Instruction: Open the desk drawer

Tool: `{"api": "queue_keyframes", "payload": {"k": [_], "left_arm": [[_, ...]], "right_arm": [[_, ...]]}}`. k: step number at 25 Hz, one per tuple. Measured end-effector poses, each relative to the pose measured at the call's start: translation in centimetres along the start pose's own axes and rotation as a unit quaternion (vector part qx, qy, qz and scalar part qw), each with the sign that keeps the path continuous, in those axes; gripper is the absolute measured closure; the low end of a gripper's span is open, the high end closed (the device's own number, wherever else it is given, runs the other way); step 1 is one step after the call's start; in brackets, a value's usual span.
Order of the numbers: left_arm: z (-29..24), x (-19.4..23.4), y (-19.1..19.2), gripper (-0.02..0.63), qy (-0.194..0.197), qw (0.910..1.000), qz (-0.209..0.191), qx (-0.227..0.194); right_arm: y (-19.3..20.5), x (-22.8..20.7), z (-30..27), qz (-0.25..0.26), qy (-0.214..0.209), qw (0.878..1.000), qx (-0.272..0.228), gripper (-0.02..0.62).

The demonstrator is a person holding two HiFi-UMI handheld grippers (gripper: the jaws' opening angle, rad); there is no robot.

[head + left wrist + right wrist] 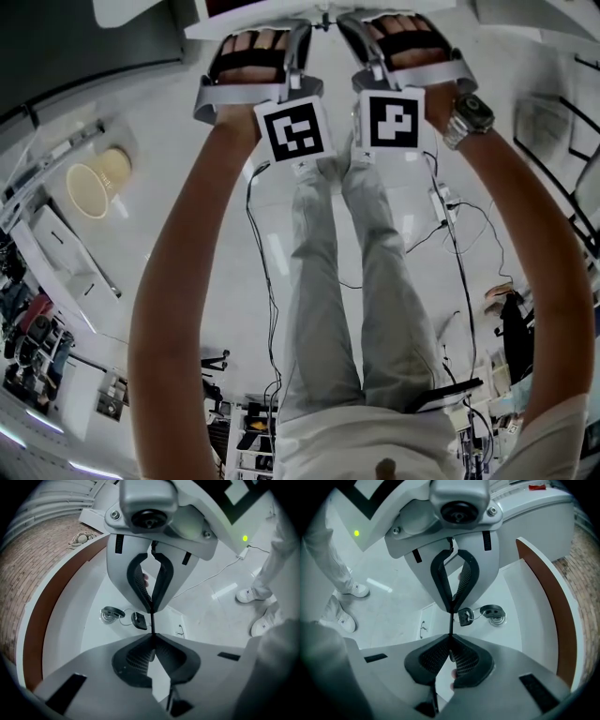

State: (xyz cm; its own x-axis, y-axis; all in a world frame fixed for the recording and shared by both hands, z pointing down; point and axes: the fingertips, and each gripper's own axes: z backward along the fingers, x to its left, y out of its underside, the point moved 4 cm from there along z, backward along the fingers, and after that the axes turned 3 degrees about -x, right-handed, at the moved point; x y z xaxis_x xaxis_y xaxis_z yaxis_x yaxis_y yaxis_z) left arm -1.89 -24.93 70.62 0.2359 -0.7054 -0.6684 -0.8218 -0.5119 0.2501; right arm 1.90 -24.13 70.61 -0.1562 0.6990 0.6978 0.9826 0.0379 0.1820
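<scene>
A person stands at a white worktop, seen from above, arms stretched forward with a gripper in each hand. The left hand and right hand sit side by side at the white front edge of the drawer, at the top of the head view.

In the left gripper view, the left gripper has its jaws pressed together on a thin dark edge that stands out from the drawer's glossy white panel. The panel mirrors the gripper back at the camera. The right gripper shows the same clamp on the same kind of edge.

A lock with a key hanging from it sits on the panel near the jaws. A brown band curves along the panel's outer border. How far out the drawer stands cannot be told.

Likely risks: the gripped edge is very thin, so the pads could slide off under a hard pull. Uneven pulling between the two hands could skew the drawer and make it bind. If the lock is engaged, which is not visible, pulling would only strain the grip. The dangling key could catch a jaw.
</scene>
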Motion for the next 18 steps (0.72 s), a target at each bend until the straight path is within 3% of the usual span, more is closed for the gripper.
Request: {"api": "queue_keyframes", "payload": {"k": [4, 7, 11, 15, 18], "left_arm": [[0.8, -0.8, -0.3, 0.583, 0.003, 1.0, 0.002, 0.0], [0.7, -0.7, -0.4, 0.571, -0.004, 0.9991, 0.042, -0.002], [0.7, -0.7, 0.0, 0.551, -0.042, 0.9957, 0.082, -0.005], [1.5, -0.6, 0.4, 0.438, -0.055, 0.9923, 0.111, -0.012], [2.4, -0.9, 0.8, 0.431, -0.05, 0.982, 0.18, -0.027]], "right_arm": [[0.0, 0.9, 0.9, 0.011, 0.0, 1.0, -0.002, 0.56], [0.1, 1.0, 0.8, -0.005, 0.003, 1.0, -0.004, 0.557], [-0.1, 1.1, 0.8, -0.054, -0.003, 0.998, -0.014, 0.557], [0.2, 1.4, 1.3, -0.069, -0.006, 0.997, -0.029, 0.447], [0.3, 1.6, 2.2, -0.105, -0.007, 0.994, -0.036, 0.433]]}}
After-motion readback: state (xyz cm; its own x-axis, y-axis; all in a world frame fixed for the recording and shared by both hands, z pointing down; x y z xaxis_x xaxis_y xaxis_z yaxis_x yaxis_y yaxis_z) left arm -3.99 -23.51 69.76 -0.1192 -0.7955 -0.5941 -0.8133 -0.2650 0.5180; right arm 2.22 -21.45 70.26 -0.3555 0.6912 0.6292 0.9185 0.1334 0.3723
